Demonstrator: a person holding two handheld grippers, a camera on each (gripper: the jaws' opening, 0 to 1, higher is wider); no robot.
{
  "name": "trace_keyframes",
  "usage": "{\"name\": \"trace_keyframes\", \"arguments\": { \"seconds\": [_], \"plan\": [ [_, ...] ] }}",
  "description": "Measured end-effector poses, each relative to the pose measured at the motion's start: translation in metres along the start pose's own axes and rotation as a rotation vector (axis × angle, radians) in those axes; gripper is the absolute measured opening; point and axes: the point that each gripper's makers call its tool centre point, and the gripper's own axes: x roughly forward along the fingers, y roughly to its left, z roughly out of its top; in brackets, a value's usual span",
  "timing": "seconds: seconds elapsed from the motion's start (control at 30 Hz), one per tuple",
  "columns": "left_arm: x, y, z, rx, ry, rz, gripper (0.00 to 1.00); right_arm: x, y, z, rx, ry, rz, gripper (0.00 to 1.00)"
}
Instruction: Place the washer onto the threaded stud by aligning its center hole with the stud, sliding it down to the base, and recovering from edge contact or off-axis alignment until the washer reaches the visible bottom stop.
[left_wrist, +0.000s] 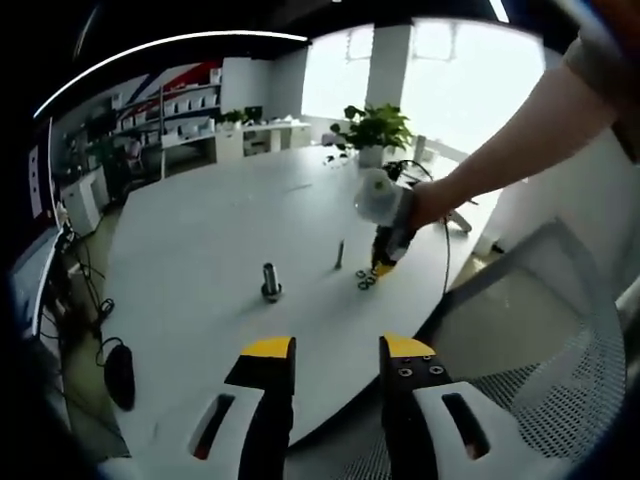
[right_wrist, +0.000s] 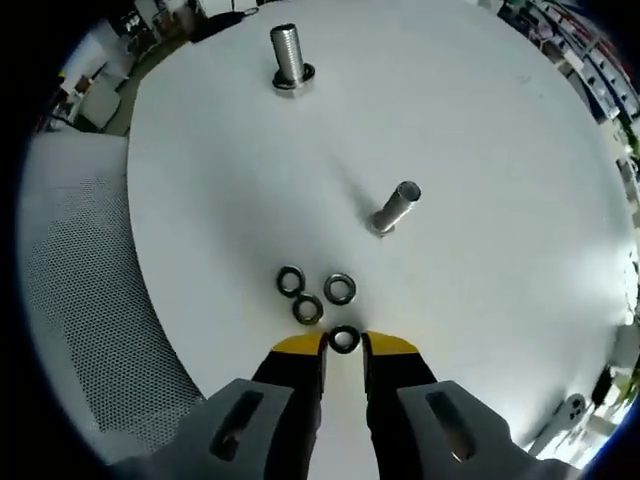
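Right gripper (right_wrist: 344, 344) pinching washer (right_wrist: 344, 339) at tips; three washers (right_wrist: 307, 308) just ahead, thin stud (right_wrist: 395, 207) beyond. Left gripper (left_wrist: 337, 350) agape, empty. No legible writing.

Right gripper (right_wrist: 343, 345) down near table, jaws narrowly apart around a washer (right_wrist: 343, 339); left gripper (left_wrist: 338, 350) hovering, jaws apart.

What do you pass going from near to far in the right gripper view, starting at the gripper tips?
Right gripper with a washer between its tips → cluster of three loose washers → thin stud, leaning in this view → thick threaded stud near the table's far edge.
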Motion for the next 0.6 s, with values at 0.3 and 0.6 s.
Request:
{"name": "trace_keyframes", "arguments": {
  "seconds": [0.3, 0.6],
  "plan": [
    [-0.0001, 0.0005, -0.0007, 0.002, 0.005, 0.004, 0.31, -0.0001, 0.0005, -0.0036, -0.131, 0.087, 0.004, 0.16],
    [0.0004, -0.0001, -0.0005, 0.008, 0.007, 0.001, 0.3, 0.0006, -0.0009, -0.0025, -0.093, 0.131, -0.01, 0.15]
  ]
}}
